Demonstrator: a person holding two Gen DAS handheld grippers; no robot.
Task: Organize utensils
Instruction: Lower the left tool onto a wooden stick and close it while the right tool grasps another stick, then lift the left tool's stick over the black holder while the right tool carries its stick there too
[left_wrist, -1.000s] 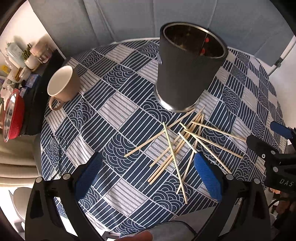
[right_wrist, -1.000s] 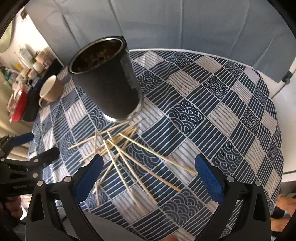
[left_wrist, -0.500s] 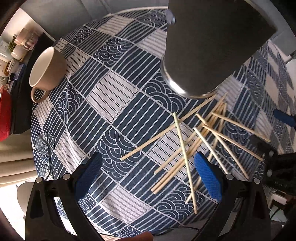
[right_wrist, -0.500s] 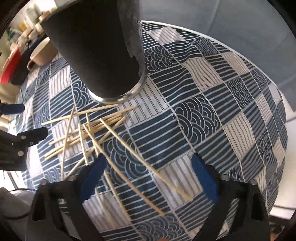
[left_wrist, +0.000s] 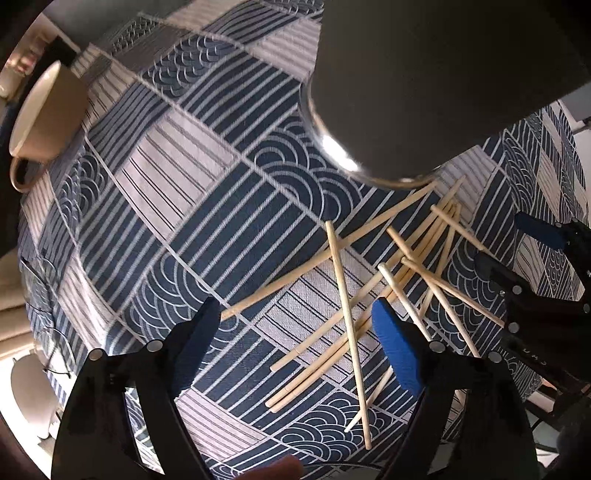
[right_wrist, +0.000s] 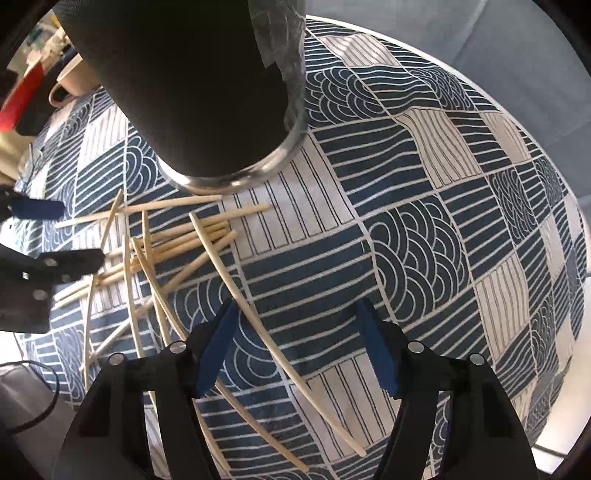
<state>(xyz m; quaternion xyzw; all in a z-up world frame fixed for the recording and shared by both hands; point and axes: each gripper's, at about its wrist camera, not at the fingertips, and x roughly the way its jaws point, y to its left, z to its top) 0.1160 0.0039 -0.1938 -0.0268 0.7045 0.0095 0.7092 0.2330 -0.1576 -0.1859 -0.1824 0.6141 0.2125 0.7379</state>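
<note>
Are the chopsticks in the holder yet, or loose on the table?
Loose: the chopsticks lie scattered on the tablecloth beside the dark holder.

A round desk (right_wrist: 546, 439) is wearing a cloth (left_wrist: 207, 177) that is covering its top, patterned in navy and pale squares of stripes and wave arcs. A tall dark holder (right_wrist: 192, 85) with a shiny metal base is standing upright on the cloth toward the far side. Just in front of it, a loose heap of pale wooden chopsticks (left_wrist: 373, 295) is lying criss-crossed, some overlapping, a few ends reaching almost to the holder's base. Two long sticks (right_wrist: 258, 306) are trailing toward the near right edge. A beige mug (left_wrist: 44, 110) is sitting at the far left.
</note>
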